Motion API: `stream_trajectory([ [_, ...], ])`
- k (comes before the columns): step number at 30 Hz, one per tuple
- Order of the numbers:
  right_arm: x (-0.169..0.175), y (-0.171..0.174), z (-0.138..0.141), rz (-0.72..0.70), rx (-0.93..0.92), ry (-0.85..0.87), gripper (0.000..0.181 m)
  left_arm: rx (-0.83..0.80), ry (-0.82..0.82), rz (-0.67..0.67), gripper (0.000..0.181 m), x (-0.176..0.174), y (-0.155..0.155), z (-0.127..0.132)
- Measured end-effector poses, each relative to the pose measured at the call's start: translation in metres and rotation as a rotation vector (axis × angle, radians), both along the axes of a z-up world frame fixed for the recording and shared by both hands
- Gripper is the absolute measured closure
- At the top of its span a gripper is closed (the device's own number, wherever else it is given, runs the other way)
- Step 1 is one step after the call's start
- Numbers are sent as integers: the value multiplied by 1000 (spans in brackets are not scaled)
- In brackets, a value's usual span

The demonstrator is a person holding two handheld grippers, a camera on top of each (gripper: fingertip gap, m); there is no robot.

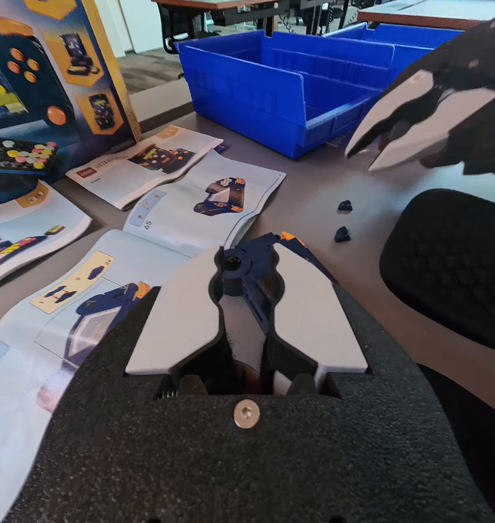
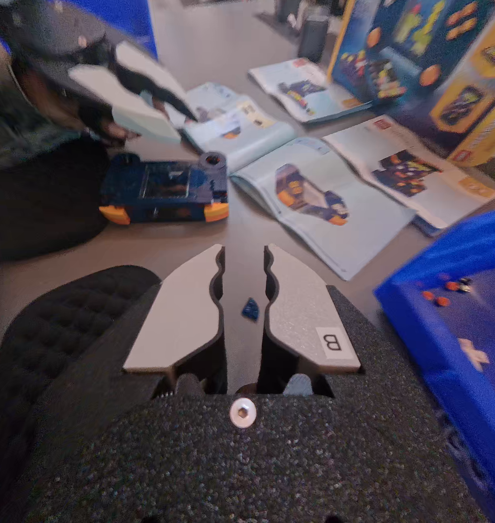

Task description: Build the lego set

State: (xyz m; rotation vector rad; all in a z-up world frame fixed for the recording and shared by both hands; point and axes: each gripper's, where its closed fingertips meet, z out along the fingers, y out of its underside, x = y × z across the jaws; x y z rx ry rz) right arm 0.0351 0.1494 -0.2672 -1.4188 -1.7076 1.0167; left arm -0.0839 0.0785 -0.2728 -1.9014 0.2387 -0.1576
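A dark blue lego build with orange corners (image 2: 164, 186) lies on the grey table (image 2: 184, 249), next to the open instruction booklet (image 2: 311, 203). My left gripper (image 1: 247, 247) is open. It hovers just over the build (image 1: 249, 271), which shows through the gap between its fingers. In the right wrist view the left gripper (image 2: 185, 127) is blurred, above and behind the build. My right gripper (image 2: 244, 249) is open and empty above the table. A small dark blue piece (image 2: 250, 310) lies below its gap. Two small dark pieces (image 1: 344, 205) (image 1: 342, 235) lie under the right gripper (image 1: 359, 160).
Blue bins (image 1: 269, 93) stand at the back; one (image 2: 452, 353) holds small orange pieces (image 2: 438, 298). The lego box (image 1: 42, 85) and several booklets (image 1: 144, 164) are on the left. A black padded chair part (image 1: 450, 268) overlaps the table's near edge. One gripper's finger ends stand about 15 cm off the other's.
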Motion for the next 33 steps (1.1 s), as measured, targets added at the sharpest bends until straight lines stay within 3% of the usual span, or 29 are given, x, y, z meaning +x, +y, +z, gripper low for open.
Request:
stream_trajectory([
  [3,18,40,39,-54,-47,3,150,84,37,57,151,-10,1,8],
  [6,36,94,69,-90,-5,-117,141,198,58,98,149,-18,0,21],
  [8,42,131,77,-76,29,-257,131,260,55,117,149,-23,0,29],
  [10,36,166,77,-39,66,-353,137,291,48,136,149,-27,0,32],
  [13,7,222,54,-10,127,-429,149,289,41,136,148,-29,1,30],
  [18,-41,281,-22,49,82,-632,157,317,85,126,149,-26,1,33],
  [21,-57,298,-47,48,65,-692,157,330,97,113,149,-24,1,34],
  [26,-66,299,-69,58,46,-720,156,336,91,108,149,-24,1,36],
  [27,-70,304,-70,36,85,-682,174,341,92,109,149,-24,1,37],
  [31,-62,303,-65,38,121,-691,174,387,106,104,149,-23,-2,45],
  [33,-64,292,-36,15,58,-578,174,425,96,101,149,-21,-4,53],
])
